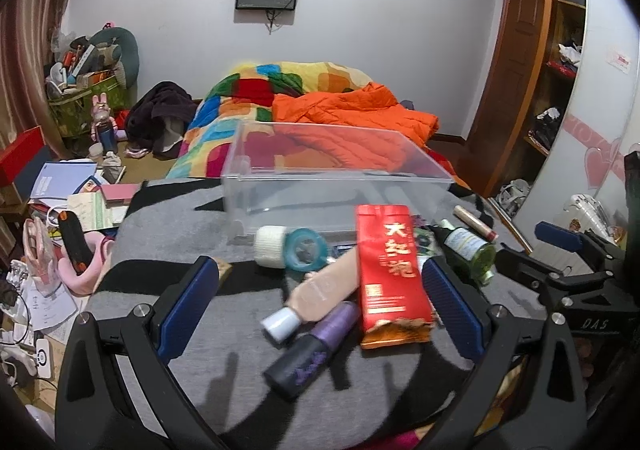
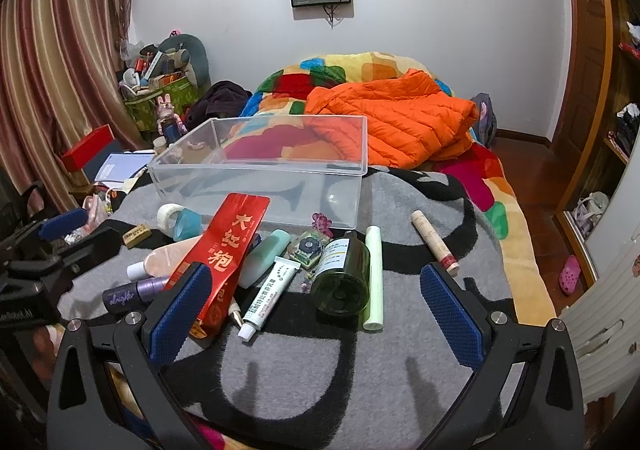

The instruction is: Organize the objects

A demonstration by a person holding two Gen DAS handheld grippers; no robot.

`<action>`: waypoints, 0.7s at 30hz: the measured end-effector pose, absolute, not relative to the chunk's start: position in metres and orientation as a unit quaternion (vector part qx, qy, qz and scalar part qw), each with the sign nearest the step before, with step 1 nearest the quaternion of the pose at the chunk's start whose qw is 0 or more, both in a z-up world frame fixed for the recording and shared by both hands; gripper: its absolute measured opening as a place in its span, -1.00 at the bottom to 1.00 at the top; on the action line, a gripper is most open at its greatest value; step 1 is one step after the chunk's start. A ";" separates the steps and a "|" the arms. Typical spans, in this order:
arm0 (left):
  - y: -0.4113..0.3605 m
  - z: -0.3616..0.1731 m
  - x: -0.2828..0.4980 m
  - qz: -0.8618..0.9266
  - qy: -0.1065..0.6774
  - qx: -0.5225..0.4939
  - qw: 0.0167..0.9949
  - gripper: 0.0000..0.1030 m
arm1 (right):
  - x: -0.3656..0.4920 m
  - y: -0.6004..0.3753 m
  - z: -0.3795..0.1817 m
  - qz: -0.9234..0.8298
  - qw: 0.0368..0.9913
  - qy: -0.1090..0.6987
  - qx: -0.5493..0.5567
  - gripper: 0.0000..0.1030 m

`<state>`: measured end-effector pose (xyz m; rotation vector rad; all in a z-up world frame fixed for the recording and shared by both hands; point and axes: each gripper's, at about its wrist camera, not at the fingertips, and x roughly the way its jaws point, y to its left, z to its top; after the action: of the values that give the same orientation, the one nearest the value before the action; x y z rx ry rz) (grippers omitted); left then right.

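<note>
A clear plastic bin (image 1: 340,174) (image 2: 264,174) stands empty on a grey and black blanket (image 2: 320,382). In front of it lies a pile: a red tea packet (image 1: 390,270) (image 2: 224,262), a pink tube (image 1: 324,290), a purple bottle (image 1: 312,350) (image 2: 132,292), a green glass bottle (image 2: 344,274) (image 1: 468,246), a white ointment tube (image 2: 268,298), a pale green tube (image 2: 374,278) and a beige stick (image 2: 434,240). My left gripper (image 1: 320,314) is open above the pile's left part. My right gripper (image 2: 316,314) is open above its right part. Neither holds anything.
A roll of white tape (image 1: 270,246) and a teal ring (image 1: 306,250) lie by the bin's front. An orange jacket (image 2: 400,118) lies on the colourful bedspread behind. Clutter, papers and a red box (image 1: 20,158) crowd the floor at left. A wardrobe (image 1: 560,70) stands at right.
</note>
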<state>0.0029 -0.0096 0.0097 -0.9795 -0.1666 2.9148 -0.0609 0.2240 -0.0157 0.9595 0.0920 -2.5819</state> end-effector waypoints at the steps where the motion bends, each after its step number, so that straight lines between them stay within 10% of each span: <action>1: -0.013 0.009 0.003 0.946 -0.054 -0.320 0.028 1.00 | -0.062 0.224 -0.016 -0.920 0.191 0.033 0.342 0.99; 9: -0.051 -0.005 -0.007 0.937 -0.053 -0.344 -0.016 0.62 | -0.074 0.234 -0.021 -0.922 0.175 0.026 0.344 0.96; 21: -0.082 -0.046 -0.057 0.912 -0.024 -0.408 -0.030 0.08 | -0.107 0.235 -0.049 -0.901 0.177 0.004 0.396 0.39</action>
<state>-0.0568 -0.0818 -0.0459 -1.3078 -0.0783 2.9206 -0.1072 0.2352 -0.0493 1.1217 0.0126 -2.5504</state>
